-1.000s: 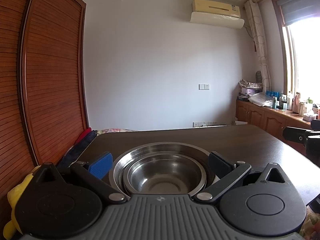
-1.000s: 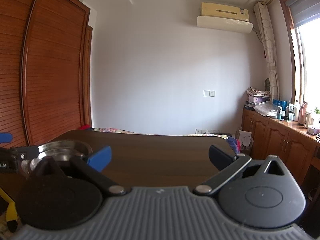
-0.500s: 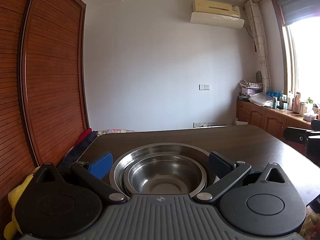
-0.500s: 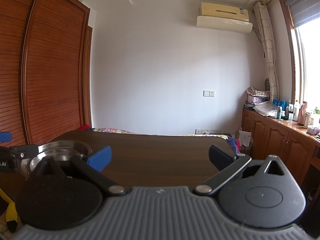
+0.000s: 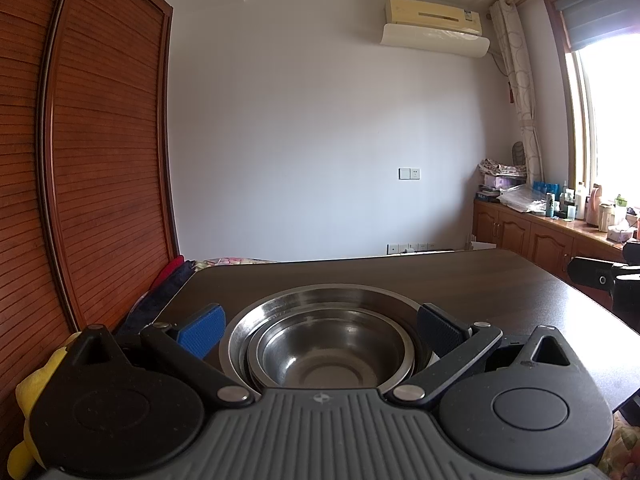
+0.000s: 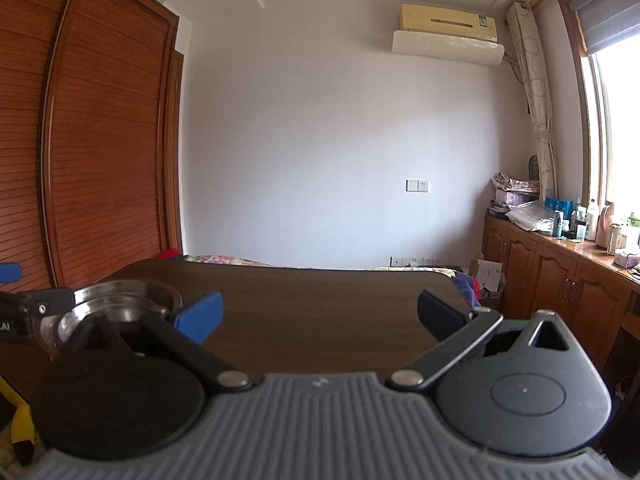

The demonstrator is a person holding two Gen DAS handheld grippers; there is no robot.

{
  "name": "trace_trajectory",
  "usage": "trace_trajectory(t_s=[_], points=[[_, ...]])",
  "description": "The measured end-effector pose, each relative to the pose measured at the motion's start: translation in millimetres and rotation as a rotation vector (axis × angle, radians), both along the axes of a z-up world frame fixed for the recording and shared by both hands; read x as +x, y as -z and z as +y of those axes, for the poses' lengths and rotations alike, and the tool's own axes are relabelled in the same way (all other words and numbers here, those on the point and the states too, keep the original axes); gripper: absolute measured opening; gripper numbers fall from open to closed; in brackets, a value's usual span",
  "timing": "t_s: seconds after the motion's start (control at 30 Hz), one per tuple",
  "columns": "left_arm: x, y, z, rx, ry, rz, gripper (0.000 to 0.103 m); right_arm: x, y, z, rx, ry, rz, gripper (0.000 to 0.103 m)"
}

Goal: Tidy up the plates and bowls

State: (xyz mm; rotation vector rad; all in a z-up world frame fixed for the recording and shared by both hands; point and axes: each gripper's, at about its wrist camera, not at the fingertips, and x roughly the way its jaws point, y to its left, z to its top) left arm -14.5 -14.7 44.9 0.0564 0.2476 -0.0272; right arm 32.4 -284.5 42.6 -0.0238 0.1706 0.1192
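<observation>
Steel bowls [image 5: 328, 344]: smaller one nested inside a wider one, both upright, sitting on the dark wood counter [image 5: 460, 284] near its front-left corner. Nesting looks done on purpose, I'd guess, to save room & make one stack to move.

My left gripper [image 5: 320, 326] is right at that stack, jaws wide apart w/ a pad on either side of the outer rim. Blue pad [image 5: 200, 330] sits just left of the rim, dark pad [image 5: 438, 330] just right; can't tell if either touches the metal. Looks like I'm straddling the stack to grab it or have just let go, can't say which.

My right gripper [image 6: 320, 316] is well to the right of the bowls [image 6: 120, 308], over bare counter, jaws spread, nothing betw them. Prob parked out of the way so the left has room.

Beyond the bowls: slatted wooden wardrobe [image 5: 100, 160] to the left, yellow plush toy [image 5: 36, 384] low at its foot, cupboards w/ bottles [image 6: 576, 220] far right under the window.
</observation>
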Motion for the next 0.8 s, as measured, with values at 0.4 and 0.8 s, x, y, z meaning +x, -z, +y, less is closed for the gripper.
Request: trace_trajectory(t_s=[0.4,0.8], points=[[-0.4,0.1,-0.4,0.002,0.0,-0.002,0.103,0.8,1.6,-1.9,0.001,0.003,0.004,0.103],[0.7,0.8,-1.2,0.007,0.004,0.001,0.103,0.6,2.0,-3.8,0.002,0.006,0.004,0.103]])
